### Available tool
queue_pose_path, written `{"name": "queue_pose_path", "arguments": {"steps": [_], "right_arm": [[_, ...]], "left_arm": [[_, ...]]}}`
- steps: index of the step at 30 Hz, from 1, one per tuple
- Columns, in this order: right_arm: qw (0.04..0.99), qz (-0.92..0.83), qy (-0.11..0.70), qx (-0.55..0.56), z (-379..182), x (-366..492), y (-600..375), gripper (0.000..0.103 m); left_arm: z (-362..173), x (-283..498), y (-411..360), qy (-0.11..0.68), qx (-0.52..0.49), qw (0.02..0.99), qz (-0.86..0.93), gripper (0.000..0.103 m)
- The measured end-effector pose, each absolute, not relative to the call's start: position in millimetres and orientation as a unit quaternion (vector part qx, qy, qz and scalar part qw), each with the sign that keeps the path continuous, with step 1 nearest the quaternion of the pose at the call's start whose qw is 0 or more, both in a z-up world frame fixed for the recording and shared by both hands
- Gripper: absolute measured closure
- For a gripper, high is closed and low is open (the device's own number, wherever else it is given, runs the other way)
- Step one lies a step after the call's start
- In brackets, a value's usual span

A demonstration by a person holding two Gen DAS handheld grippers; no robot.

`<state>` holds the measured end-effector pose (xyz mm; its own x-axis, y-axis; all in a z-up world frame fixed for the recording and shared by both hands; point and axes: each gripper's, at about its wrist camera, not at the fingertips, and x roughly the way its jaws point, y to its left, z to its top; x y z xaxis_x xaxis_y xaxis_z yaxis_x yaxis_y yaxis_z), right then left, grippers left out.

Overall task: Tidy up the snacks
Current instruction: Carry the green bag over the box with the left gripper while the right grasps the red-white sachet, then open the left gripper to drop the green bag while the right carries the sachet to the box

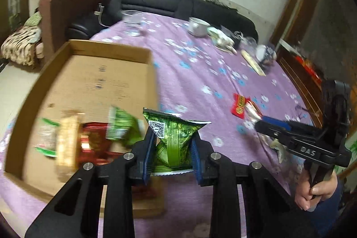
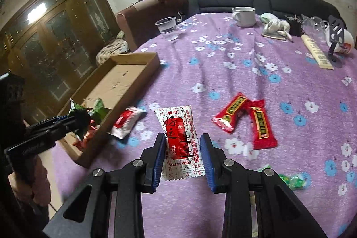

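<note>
Beside cardboard box (image 1: 93, 81), left claw (image 1: 171, 144) gripping green packet (image 1: 173, 137)

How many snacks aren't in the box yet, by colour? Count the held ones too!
Red bars: 2
White-and-red packets: 2, one in the right gripper, one by the cardboard box
Green packets: 2, one in the left gripper, one on the tablecloth
Total: 6

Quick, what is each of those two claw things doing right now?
Left gripper: jaws closed on a green snack packet.
Right gripper: jaws closed on a red-and-white snack packet.
</note>
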<state>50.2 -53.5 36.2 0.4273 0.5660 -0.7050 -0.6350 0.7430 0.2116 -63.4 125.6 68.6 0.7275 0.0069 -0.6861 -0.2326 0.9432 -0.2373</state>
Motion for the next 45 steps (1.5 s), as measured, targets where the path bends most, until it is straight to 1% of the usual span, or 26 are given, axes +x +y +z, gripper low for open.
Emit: {"name": "queue_pose_path", "arguments": {"steps": [6,13,19,23,25,29,30,31,33,37,40,42,44,45], "right_arm": [[0.819,0.391,0.419,-0.015,43.4,36.4,-31.8,0.071],[0.798,0.436,0.415,-0.029,55.9,7.8,32.2,0.071],[0.781,0.451,0.427,-0.069,40.9,-10.0,102.6,0.071],[0.783,0.443,0.428,-0.088,28.8,-12.7,132.6,0.071],[0.787,0.434,0.427,-0.096,24.2,-8.5,141.9,0.068],[0.786,0.433,0.427,-0.109,17.5,-6.2,153.3,0.066],[0.787,0.433,0.426,-0.110,17.7,-6.3,153.9,0.062],[0.789,0.432,0.422,-0.117,19.0,-7.5,154.1,0.055],[0.793,0.430,0.416,-0.115,24.8,-6.9,148.2,0.049],[0.793,0.442,0.414,-0.066,41.1,3.9,123.6,0.051],[0.816,0.397,0.415,-0.067,42.8,25.9,107.5,0.051],[0.826,0.352,0.434,-0.072,34.2,47.1,96.7,0.052],[0.830,0.324,0.445,-0.090,24.8,59.7,93.7,0.056],[0.829,0.316,0.451,-0.096,20.4,64.1,92.6,0.060]], "left_arm": [[62.6,-82.6,170.6,0.353,-0.179,0.911,0.117,0.076],[51.6,-91.9,202.1,0.351,-0.188,0.903,0.161,0.076],[43.2,-97.9,216.3,0.350,-0.183,0.899,0.189,0.076],[38.7,-101.7,223.9,0.351,-0.184,0.896,0.200,0.076],[36.5,-102.3,226.0,0.351,-0.187,0.896,0.199,0.076],[34.1,-103.7,227.0,0.351,-0.187,0.896,0.198,0.076],[34.0,-103.3,226.7,0.351,-0.186,0.896,0.198,0.076],[33.9,-103.2,226.7,0.351,-0.186,0.896,0.199,0.075],[34.3,-102.6,226.4,0.351,-0.188,0.896,0.197,0.075],[36.5,-104.3,227.8,0.349,-0.194,0.896,0.193,0.076],[39.9,-106.1,226.6,0.344,-0.193,0.898,0.192,0.076],[42.2,-109.2,226.4,0.341,-0.191,0.901,0.190,0.075],[43.8,-109.3,223.9,0.339,-0.189,0.902,0.188,0.076],[44.4,-109.2,222.9,0.339,-0.188,0.903,0.186,0.076]]}}
